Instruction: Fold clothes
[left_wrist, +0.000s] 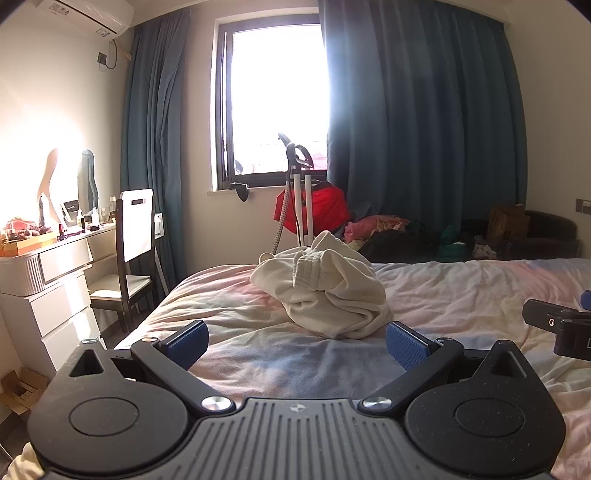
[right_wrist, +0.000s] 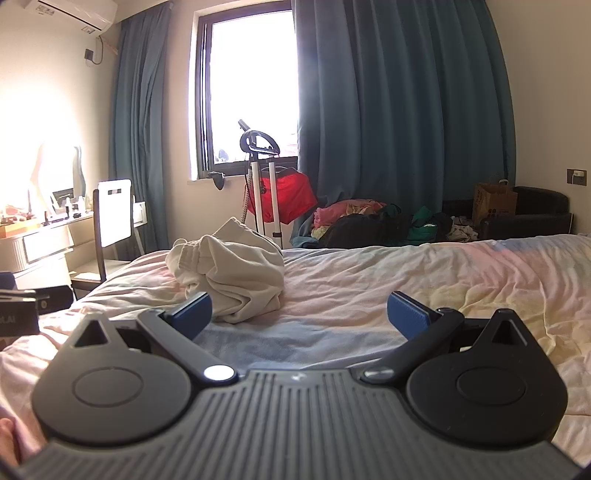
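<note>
from the left wrist, the left gripper (left_wrist: 297, 341) is spread wide and holds nothing; the cream garment (left_wrist: 325, 291) (bunched in a heap) lies on the bed (left_wrist: 461, 291) just beyond it. from the right wrist, the right gripper (right_wrist: 299, 312) also gapes empty, the garment just ahead, left of centre.

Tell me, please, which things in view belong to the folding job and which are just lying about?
Job: cream garment crumpled on the bed; left gripper and right gripper, both open.

Lying about: garment steamer, red bag, clothes pile, chair.
</note>
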